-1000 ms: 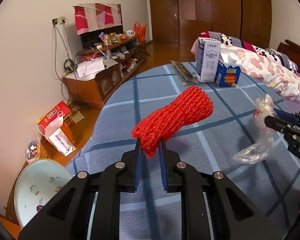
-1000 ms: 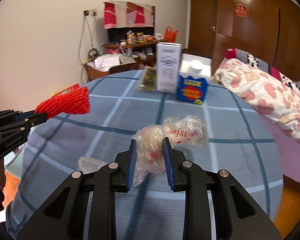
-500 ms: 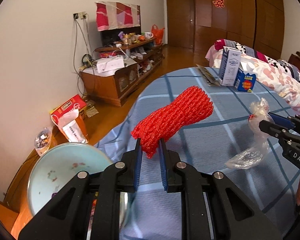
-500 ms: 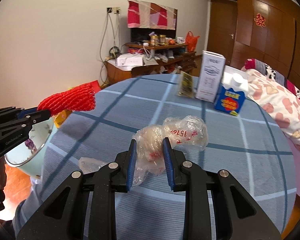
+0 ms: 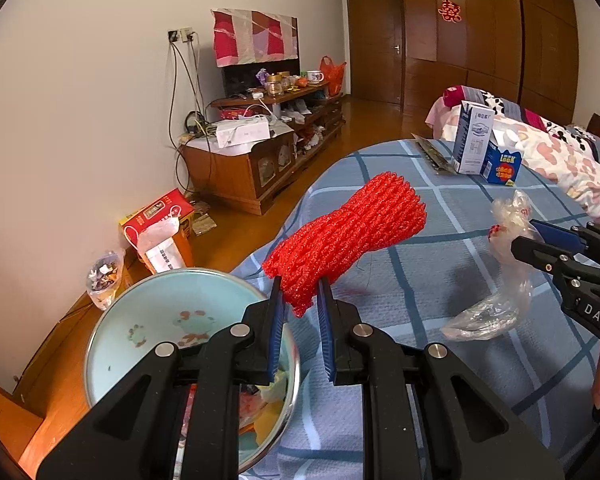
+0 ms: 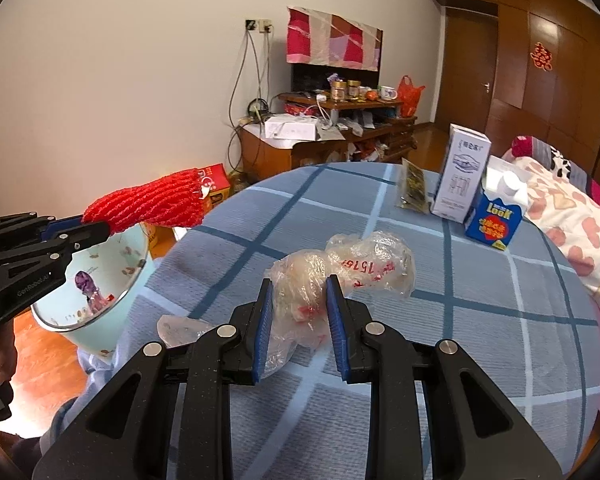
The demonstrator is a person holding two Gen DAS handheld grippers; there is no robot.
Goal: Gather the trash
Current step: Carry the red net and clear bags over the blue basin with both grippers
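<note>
Blue plaid-covered table [image 6: 480, 320] carries white carton [image 6: 462, 174], blue box [image 6: 494, 222], flat packet [image 6: 414, 192], possibly snacks.

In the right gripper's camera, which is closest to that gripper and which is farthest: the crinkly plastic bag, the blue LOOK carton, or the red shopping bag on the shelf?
1. The crinkly plastic bag, pinched between the right gripper fingers.
2. The blue LOOK carton, standing on the far right part of the checked tablecloth.
3. The red shopping bag, on the wooden shelf against the back wall.

blue carton [image 6: 494, 220]: "LOOK" | plastic bag [image 6: 364, 266]: "1516", upside down | left tool [image 6: 32, 280]: "GenRobot.AI" | right tool [image 5: 596, 316]: "DAS"
</note>
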